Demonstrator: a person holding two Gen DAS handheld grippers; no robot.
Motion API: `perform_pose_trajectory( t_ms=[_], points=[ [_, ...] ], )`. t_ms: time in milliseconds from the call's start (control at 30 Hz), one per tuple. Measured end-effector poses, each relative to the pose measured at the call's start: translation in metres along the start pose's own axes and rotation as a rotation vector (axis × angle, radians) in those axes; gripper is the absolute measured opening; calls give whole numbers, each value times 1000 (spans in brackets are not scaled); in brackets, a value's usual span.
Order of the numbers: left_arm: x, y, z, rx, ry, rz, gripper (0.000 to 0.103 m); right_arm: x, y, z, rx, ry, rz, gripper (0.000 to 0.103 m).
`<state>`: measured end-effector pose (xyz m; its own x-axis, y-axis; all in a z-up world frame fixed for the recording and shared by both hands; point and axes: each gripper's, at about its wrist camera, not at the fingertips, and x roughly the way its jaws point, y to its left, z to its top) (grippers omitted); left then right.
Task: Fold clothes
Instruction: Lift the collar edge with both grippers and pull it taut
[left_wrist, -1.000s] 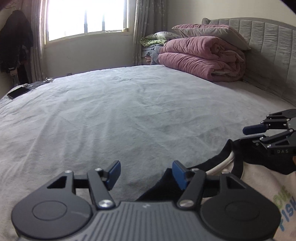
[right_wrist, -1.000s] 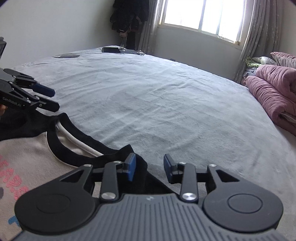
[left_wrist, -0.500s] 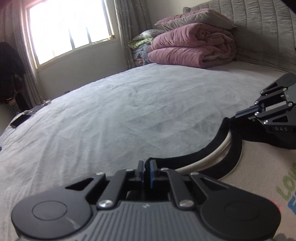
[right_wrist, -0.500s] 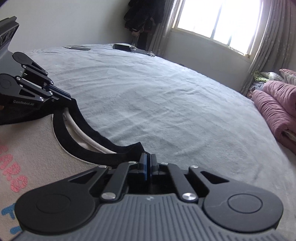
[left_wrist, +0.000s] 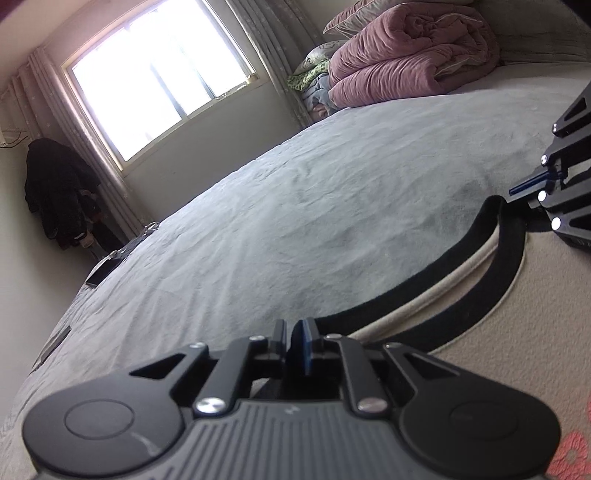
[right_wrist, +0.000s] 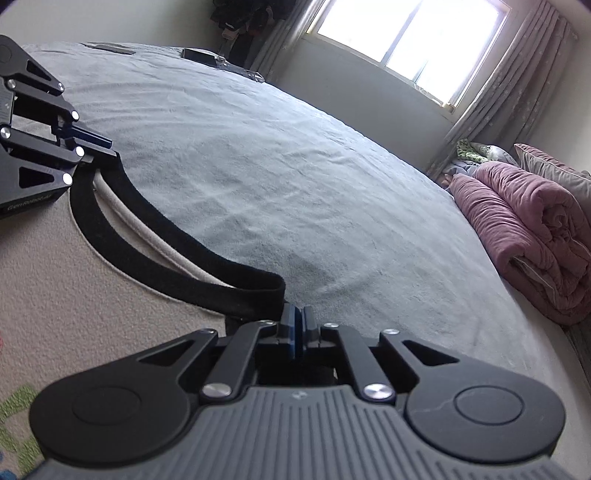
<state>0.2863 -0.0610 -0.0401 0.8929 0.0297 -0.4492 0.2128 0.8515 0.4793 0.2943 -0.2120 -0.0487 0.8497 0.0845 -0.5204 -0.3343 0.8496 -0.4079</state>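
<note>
Both tools pinch the cream sweatshirt (left_wrist: 532, 332) at its black collar (left_wrist: 424, 306) on the grey bed (left_wrist: 295, 221) — left tool (left_wrist: 295, 343) and right tool (right_wrist: 297, 332), jaws narrow but easing apart — so the thin fabric could slip free.

Matt black plastic tongs (left_wrist: 297, 341), fuzzy beige cloth shirt (right_wrist: 74, 295), soft grey bedspread (left_wrist: 295, 221)

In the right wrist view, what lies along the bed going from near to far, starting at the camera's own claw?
Right claw pinching the black collar → bare grey bedspread → dark phone-like item at the far edge → window.
</note>
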Motion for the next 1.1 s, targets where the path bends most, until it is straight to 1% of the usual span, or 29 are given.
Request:
perform_pose_trajectory(
  t_ms=[33, 67, 100, 133, 200, 267, 367, 467, 500, 567, 633, 667, 700, 733, 767, 800, 833, 867, 933, 967, 1033, 1100],
  points=[
    [-3, 2, 1, -6, -4, -1, 14, -4, -3, 0, 14, -7, -2, 16],
    [-8, 5, 1, -9, -7, 4, 20, -8, -5, 1, 28, -14, -4, 23],
    [-13, 8, 2, -12, -11, 9, 22, -12, -8, 1, 42, -21, -5, 37],
    [-20, 12, 2, -14, -18, 10, 23, -16, -11, 1, 56, -28, -7, 40],
    [-33, 19, 3, -20, -31, 13, 24, -30, -23, 0, 121, -45, 2, 40],
    [-45, 25, 3, -47, -29, 18, 28, -44, -33, -4, 182, -46, -2, 40],
    [-63, 35, 3, -84, -27, 28, 30, -60, -35, -14, 194, -32, 16, 40],
    [-74, 39, 2, -87, -26, 88, 31, -76, -36, -23, 202, -16, 35, 40],
    [-73, 42, 3, -101, -17, 92, 32, -75, -35, -25, 202, 8, 30, 40],
    [-72, 48, 2, -133, 8, 70, 32, -70, -40, -29, 200, 41, 12, 40],
    [-74, 55, -3, -153, 14, 43, 32, -70, -51, -30, 207, 34, 10, 40],
    [-75, 58, -7, -158, 19, 29, 33, -68, -57, -31, 207, 40, 16, 40],
    [-73, 61, -12, -161, 41, 21, 36, -65, -63, -33, 206, 48, 23, 40],
    [-68, 65, -20, -160, 77, 28, 42, -60, -67, -34, 199, 68, 29, 42],
    [-61, 68, -31, -156, 126, 50, 47, -53, -71, -39, 185, 100, 18, 47],
    [-54, 70, -40, -154, 170, 70, 49, -45, -74, -45, 183, 129, 14, 49],
    [-51, 73, -47, -165, 173, 75, 49, -38, -76, -52, 183, 157, 12, 49],
    [-49, 76, -54, -176, 177, 80, 52, -36, -79, -58, 207, 144, 28, 49],
    [-45, 81, -68, -198, 185, 90, 60, -39, -78, -63, 228, 121, 67, 26],
    [-43, 84, -74, -209, 189, 95, 60, -42, -71, -60, 185, 121, 60, 4],
    [-42, 86, -72, -219, 200, 103, 60, -46, -57, -55, 92, 123, 24, 1],
    [-43, 86, -72, -196, 204, 137, 56, -51, -59, -53, 86, 110, -45, 0]
  ],
)
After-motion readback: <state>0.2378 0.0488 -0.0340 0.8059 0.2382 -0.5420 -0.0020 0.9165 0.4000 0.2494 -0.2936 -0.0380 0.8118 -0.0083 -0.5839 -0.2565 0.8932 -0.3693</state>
